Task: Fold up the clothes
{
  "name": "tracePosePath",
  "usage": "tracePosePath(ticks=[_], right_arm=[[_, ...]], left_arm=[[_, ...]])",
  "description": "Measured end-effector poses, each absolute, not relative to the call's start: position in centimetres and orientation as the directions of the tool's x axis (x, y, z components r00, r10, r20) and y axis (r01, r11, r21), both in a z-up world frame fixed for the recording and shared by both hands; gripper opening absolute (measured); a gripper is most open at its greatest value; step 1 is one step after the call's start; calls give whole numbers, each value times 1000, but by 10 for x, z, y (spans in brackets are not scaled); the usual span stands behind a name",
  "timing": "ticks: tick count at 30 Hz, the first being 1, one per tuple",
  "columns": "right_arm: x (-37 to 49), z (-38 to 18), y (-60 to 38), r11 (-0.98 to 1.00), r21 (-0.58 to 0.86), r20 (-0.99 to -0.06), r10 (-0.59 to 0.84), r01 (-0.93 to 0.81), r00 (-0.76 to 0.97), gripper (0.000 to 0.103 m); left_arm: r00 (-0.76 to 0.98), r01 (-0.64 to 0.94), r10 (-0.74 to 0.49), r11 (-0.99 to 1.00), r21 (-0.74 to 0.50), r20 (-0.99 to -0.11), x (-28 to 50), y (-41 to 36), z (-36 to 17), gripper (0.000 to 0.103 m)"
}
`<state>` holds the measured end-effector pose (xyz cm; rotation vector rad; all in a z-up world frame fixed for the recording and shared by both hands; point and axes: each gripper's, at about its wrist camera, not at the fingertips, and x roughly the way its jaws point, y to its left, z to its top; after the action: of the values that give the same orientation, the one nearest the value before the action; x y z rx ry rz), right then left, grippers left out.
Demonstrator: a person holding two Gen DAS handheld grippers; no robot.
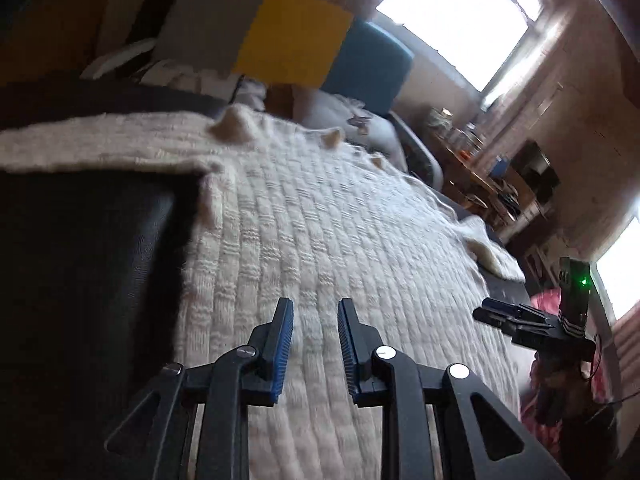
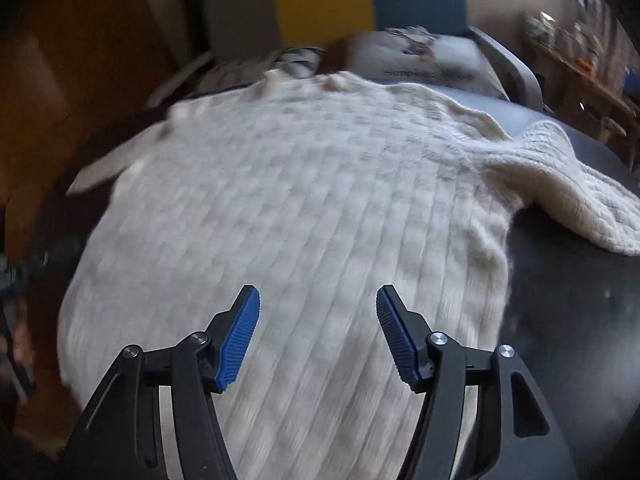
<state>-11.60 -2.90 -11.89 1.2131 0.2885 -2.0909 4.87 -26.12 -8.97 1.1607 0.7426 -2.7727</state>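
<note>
A cream knitted sweater lies spread flat on a dark surface. In the left wrist view my left gripper hovers over the sweater's body near its left edge. Its blue pads stand a narrow gap apart with nothing between them. My right gripper shows at the right side of the sweater. In the right wrist view the right gripper is wide open above the sweater, holding nothing. One sleeve lies out to the right on the dark surface.
Grey, yellow and blue cushions stand behind the sweater, with a grey pillow in front of them. A cluttered wooden side table is at the right under bright windows. Pink cloth lies beyond the right gripper.
</note>
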Motion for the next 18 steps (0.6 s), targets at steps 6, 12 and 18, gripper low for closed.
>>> tracePosePath(ticks=[6,12,18], right_arm=[[-61,-146,-5,-757,87,-868,-377,648,-324,64],[-48,-149,-2,-760,90,-858,-388,644,-338,67],[-56,-135,2,-772,184,-837,-447,608,-315,68]], left_arm=[[-585,183,120,-944,-274,-802,47,-237,-130,22],[-577,222,136,-923,-315,-805,42,-254,-132,18],[-647,87,115,-971,-222,-754,41,-209,-102,23]])
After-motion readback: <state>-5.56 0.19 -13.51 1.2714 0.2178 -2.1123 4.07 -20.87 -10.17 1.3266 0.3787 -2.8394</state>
